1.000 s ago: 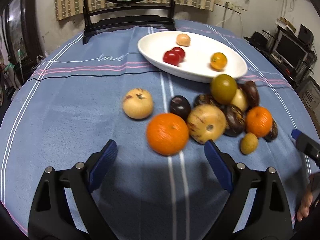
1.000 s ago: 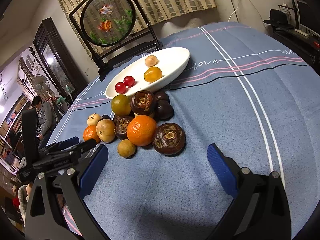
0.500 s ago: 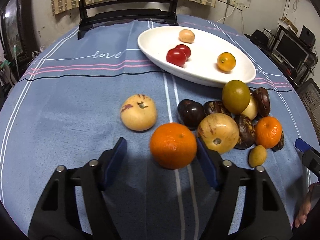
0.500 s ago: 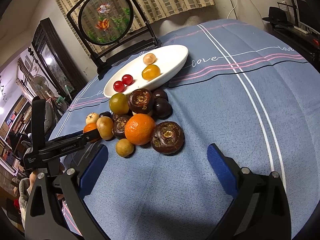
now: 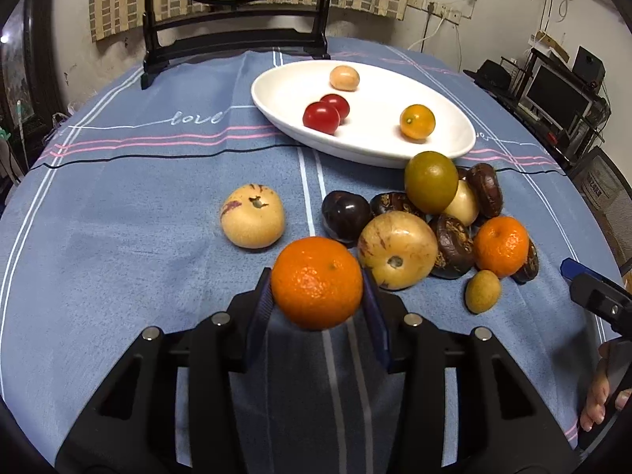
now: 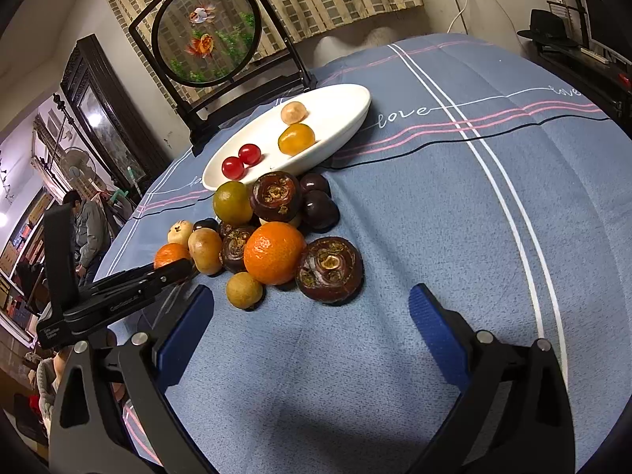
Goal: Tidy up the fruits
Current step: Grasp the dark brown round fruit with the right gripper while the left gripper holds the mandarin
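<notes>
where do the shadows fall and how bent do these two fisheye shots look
Left wrist view: the left gripper, clamped on the large orange mandarin, throws a dark shadow on the blue striped tablecloth; the cloth's stripes bow outward and the corners go black. Right wrist view: a broad shadow lies between the fingers of the open right gripper; the white oval dish looks stretched.
</notes>
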The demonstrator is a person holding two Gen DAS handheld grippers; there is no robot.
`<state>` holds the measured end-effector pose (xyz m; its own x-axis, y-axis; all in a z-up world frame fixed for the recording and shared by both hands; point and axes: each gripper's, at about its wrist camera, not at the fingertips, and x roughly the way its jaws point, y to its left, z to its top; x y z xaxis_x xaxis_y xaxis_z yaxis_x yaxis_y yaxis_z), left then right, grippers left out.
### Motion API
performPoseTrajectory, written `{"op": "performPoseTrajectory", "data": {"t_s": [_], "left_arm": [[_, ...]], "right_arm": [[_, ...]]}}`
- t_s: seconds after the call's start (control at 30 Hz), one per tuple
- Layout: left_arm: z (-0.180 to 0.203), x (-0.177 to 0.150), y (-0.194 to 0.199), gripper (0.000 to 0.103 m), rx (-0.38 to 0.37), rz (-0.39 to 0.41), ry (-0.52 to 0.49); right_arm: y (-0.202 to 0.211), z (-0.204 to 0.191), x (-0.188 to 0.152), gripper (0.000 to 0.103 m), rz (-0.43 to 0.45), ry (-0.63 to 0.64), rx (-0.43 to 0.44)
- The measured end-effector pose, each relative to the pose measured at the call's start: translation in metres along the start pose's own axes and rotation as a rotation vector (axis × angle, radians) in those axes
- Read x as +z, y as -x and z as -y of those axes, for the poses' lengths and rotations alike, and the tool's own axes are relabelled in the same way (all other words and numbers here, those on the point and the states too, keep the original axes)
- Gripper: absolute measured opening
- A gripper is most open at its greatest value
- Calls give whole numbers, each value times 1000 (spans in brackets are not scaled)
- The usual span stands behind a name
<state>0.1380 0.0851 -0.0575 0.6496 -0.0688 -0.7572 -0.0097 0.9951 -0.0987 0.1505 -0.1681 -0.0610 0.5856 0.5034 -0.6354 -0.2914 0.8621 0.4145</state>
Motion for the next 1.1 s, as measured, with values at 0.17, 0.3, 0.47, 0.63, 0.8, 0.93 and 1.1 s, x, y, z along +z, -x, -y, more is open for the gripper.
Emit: {"op": "performPoseTrajectory", "data": {"t_s": [0.17,0.3,0.47,0.63,0.8,0.93,1.1], "left_arm": [[-2,-6,14,44,22,50,15],[0,-7,15,44,15,53,8],[0,-6,15,44,11,51,4],[1,-6,12,45,9,41,0],[-1,-6,10,45,10,29,4],[-2,-6,10,45,10,26,3],[-2,-6,9,45,15,22,5]], "right_arm": [[-3,-2,0,99,-18,12,4],[-11,-9,2,99,-77,86,-5],[-17,-19,10,99,-73,231,-113],[-32,-16,18,79,-124,351,-183],[-43,-29,17,71,-147,444,-154],[-58,-32,19,70,-186,459,-160],[-58,-32,20,57,-190,453,-148]]}}
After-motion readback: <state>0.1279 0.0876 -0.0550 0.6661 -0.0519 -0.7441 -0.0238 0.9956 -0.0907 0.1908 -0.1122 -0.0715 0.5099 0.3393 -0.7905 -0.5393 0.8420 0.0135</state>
